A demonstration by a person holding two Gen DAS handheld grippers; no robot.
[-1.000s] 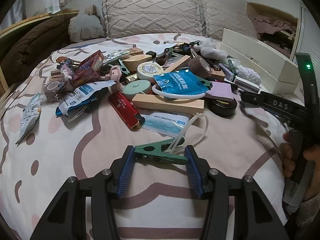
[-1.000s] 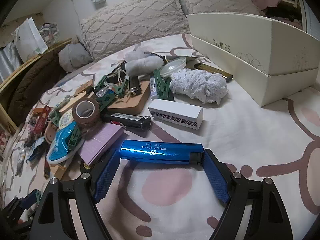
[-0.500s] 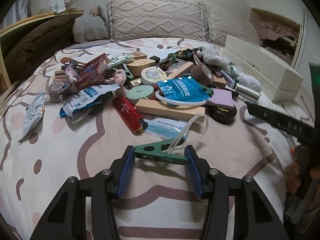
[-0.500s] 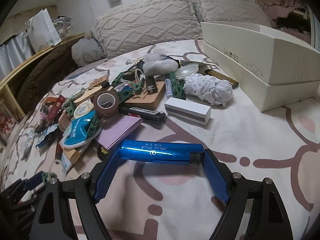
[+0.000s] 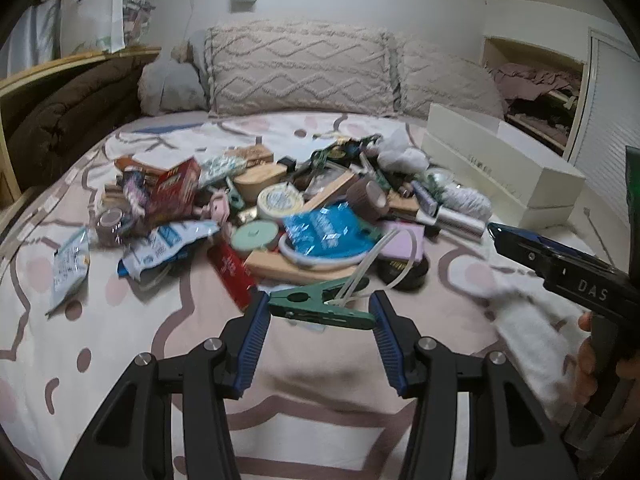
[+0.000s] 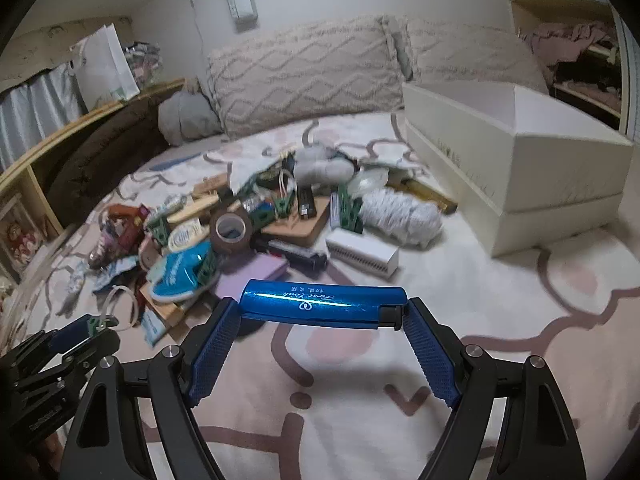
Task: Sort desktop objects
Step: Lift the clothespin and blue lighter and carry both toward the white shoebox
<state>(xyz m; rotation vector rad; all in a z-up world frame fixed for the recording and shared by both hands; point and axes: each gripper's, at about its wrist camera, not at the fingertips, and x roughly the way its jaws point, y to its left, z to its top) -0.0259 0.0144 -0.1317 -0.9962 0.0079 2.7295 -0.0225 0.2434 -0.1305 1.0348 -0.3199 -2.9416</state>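
Observation:
My left gripper [image 5: 319,312] is shut on a green clip [image 5: 320,308] that has white zip ties [image 5: 360,276] caught in it, held above the bed. My right gripper [image 6: 322,310] is shut on a blue metallic lighter [image 6: 324,306], held crosswise between the pads above the sheet. The right gripper also shows at the right of the left wrist view [image 5: 560,264], and the left gripper at the lower left of the right wrist view [image 6: 80,332]. A pile of mixed small objects [image 5: 304,208] lies on the bed ahead of both.
A white open shoe box [image 6: 512,160] stands at the right of the pile, also in the left wrist view [image 5: 500,172]. Pillows [image 5: 296,68] line the headboard. The pile holds a tape roll [image 6: 232,232], a white box [image 6: 362,256], a purple pad [image 6: 250,276] and a blue packet [image 5: 324,236].
Both grippers have risen and pulled back from the pile with their objects held. The white zip ties lifted off the sheet with the green clip.

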